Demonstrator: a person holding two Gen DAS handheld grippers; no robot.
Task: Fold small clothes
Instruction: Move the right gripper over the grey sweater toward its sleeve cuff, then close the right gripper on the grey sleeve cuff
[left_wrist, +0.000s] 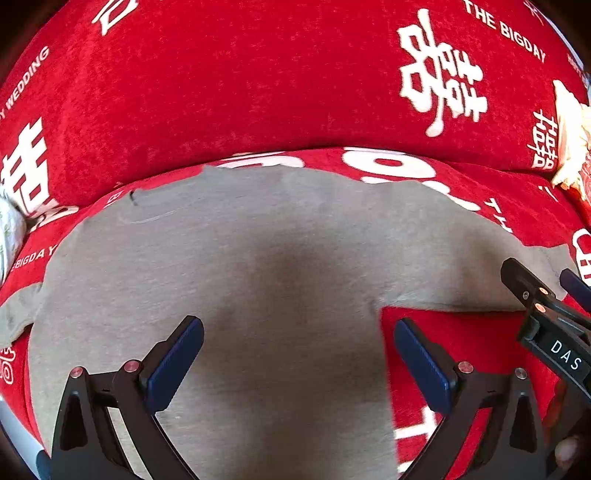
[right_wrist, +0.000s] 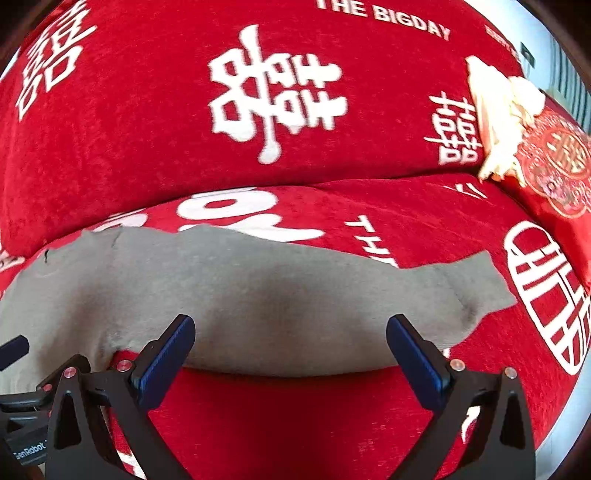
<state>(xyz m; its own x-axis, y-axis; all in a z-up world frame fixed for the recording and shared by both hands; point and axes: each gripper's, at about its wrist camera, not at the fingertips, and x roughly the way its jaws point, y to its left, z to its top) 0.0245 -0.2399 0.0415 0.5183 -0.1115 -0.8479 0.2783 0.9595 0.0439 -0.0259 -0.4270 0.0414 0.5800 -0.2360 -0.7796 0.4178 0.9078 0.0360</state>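
Both our grippers hang with their jaws spread wide, pinching nothing. Our left gripper (left_wrist: 299, 363) hovers over the grey garment (left_wrist: 229, 280), which fills the lower centre of the left wrist view; the right gripper (right_wrist: 290, 352) sits just below the garment's (right_wrist: 258, 295) lower edge in the right wrist view, over bare red cover (right_wrist: 280, 417). We see the right gripper also at the right edge of the left view (left_wrist: 546, 295). The garment lies flat on the red cover, its long axis running left to right across both frames, one sleeve-like end reaching toward the right (right_wrist: 480, 288). Open red fabric lies below and right of it. A cream bundle (right_wrist: 498, 110) rests at upper right against the back cushion (right_wrist: 147, 147), well apart from the garment. We see no containers.
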